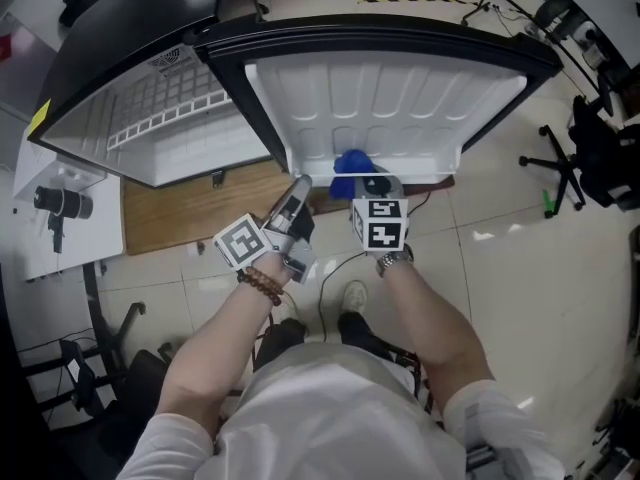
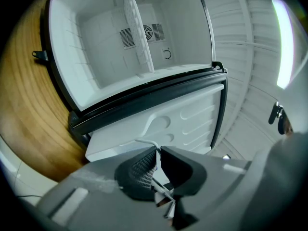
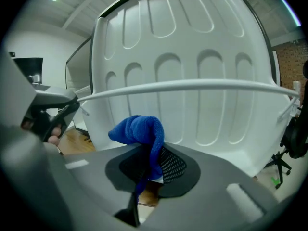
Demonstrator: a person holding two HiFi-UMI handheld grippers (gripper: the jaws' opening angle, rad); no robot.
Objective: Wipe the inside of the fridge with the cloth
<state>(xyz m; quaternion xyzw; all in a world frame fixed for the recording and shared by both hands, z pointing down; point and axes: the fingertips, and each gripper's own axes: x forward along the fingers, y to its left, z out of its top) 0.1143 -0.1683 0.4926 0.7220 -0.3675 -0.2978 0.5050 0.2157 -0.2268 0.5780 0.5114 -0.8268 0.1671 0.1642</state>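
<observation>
"Where was this?"

"On a pale tiled floor. A small fridge stood on a wooden board, and its door was swung wide open toward the person."

"And the cloth?"

"The blue cloth was bunched in the right gripper. The jaws pinched it tight and its top flopped over to one side. It sat just in front of the door's white inner liner, below the white rail that ran across it. I couldn't tell whether it touched the liner."

"The other one?"

"The left gripper was at the end of that rail nearer the cabinet. Its jaws were pressed almost together, with the thin rail end caught between them. Beyond it the fridge's white interior lay open, with a shelf and a round vent on the back wall."
</observation>
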